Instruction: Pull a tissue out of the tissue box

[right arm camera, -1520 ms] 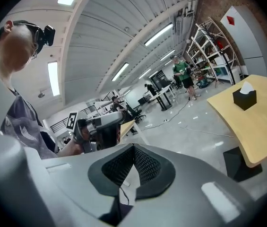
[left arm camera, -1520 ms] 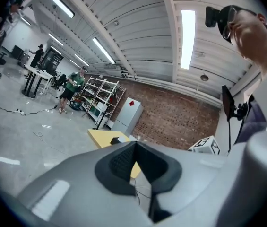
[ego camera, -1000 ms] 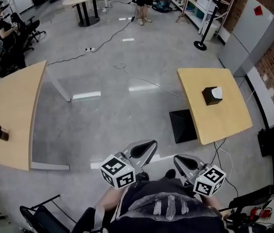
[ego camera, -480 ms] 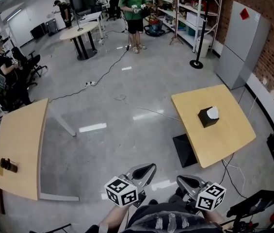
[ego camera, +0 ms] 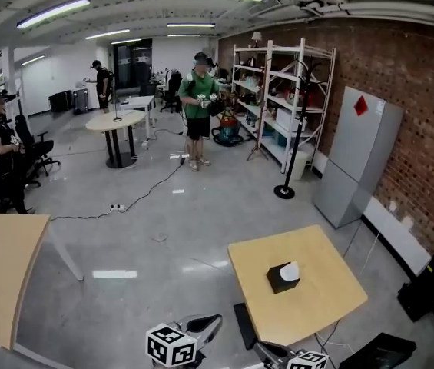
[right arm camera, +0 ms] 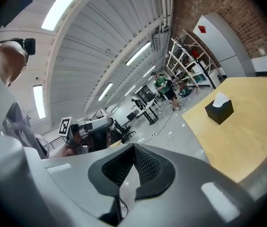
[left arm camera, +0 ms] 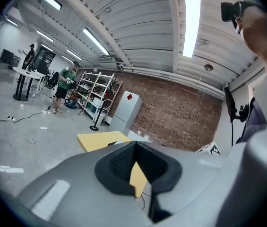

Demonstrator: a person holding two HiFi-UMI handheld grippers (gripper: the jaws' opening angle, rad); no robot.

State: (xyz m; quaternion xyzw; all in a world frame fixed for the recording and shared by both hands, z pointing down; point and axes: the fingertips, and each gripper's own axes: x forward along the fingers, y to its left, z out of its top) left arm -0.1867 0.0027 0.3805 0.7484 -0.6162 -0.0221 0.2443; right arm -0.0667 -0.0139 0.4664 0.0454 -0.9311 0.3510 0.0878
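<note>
black tissue box (ego camera: 283, 277) sits mid bench (ego camera: 316, 302) at five o'clock, white tissue (ego camera: 290, 270) poking up, ready to pinch. left gripper (ego camera: 210, 321) and right gripper (ego camera: 266, 351) hang at six o'clock, well short of it, fingers together and empty, likely because nothing is in reach yet.

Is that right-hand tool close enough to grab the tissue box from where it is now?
Probably not yet. The right tool is down by the person's body, while the tissue box sits on the table, well ahead. Nothing blocks the way; stepping closer should do.
</note>
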